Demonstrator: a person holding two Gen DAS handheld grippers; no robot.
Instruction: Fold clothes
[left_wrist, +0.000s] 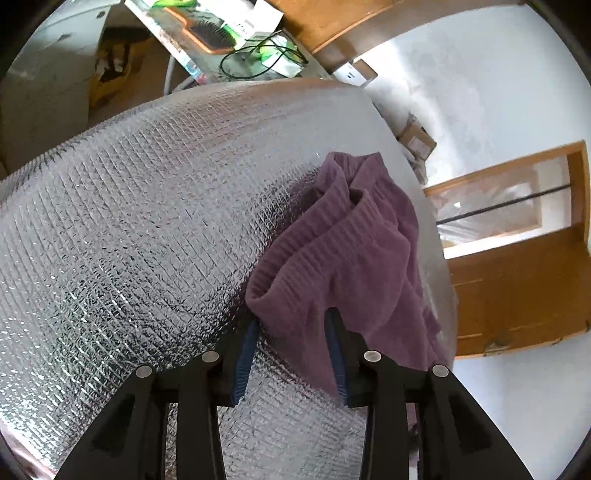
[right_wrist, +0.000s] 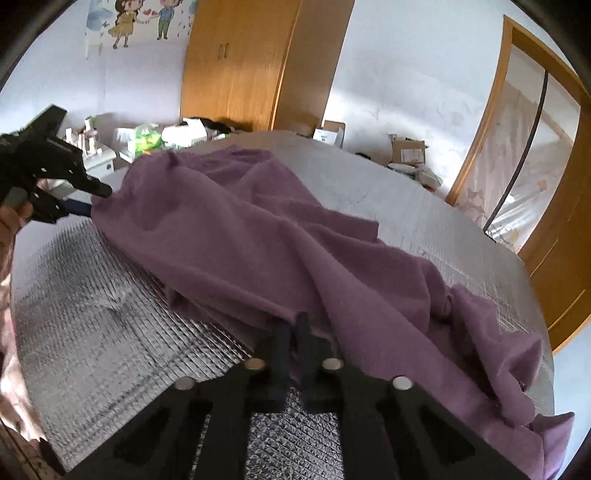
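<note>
Both grippers are pinching the purple garment (right_wrist: 258, 236): left gripper (left_wrist: 291, 325) on a bunched hem, right gripper (right_wrist: 293, 325) pressed onto an edge. Keeping the cloth between them taut over the foil-covered bench (left_wrist: 129, 221) should help.

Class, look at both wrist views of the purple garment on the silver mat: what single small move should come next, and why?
Probably lift both grippers together and draw them apart. The left gripper holds a bunched ribbed edge of the purple garment, the right gripper is shut on a nearer edge, and the cloth between lies crumpled on the silver mat; it needs spreading before any fold.
</note>
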